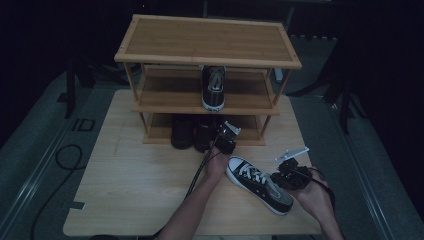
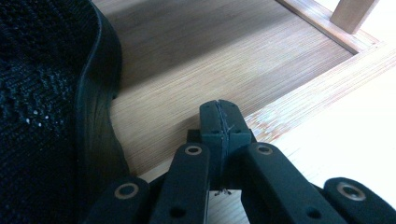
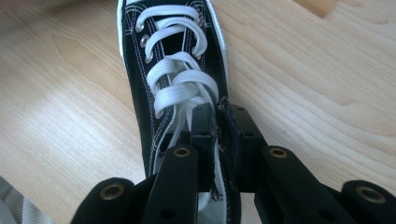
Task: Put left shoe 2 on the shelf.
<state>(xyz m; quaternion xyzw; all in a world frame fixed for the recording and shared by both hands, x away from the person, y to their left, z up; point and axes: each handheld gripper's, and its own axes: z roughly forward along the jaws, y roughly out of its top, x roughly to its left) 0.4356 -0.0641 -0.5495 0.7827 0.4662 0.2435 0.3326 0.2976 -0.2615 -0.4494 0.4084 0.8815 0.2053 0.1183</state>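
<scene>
While my right hand-held gripper (image 3: 218, 123) pinches the side wall of the black canvas sneaker (image 1: 259, 183) at its opening, my left hand-held gripper (image 2: 219, 122) sits clenched on nothing, its jaws pressed flat together over the lowest board of the bamboo shoe rack (image 1: 207, 39).

That sneaker is soft woven canvas with a white rubber sole, white stitching, metal eyelets and flat white laces (image 3: 180, 79) crossing up its tongue. It lies on the pale wood-grain surface (image 1: 130, 190), toe pointing toward the rack and heel toward me. My right jaws come in from the heel end, one inside the opening and one outside, with the thin canvas edge clamped between the pads.

On the left, a dark shoe (image 2: 51, 116) with a coarse knit upper and a smooth curved rubber edge stands just beside my closed jaws, apart from them. The board under them is fine, straight-grained bamboo with a raised frame strip along its front.

From the high view, the rack has three slatted tiers on slim posts. A matching sneaker (image 1: 213, 87) stands on the middle tier, toe outward, with bare board on both sides of it. Two dark shoes (image 1: 192, 131) fill the left-centre of the bottom tier. The surface lies bare to the left of my arms, and the held sneaker lies near the right front edge.
</scene>
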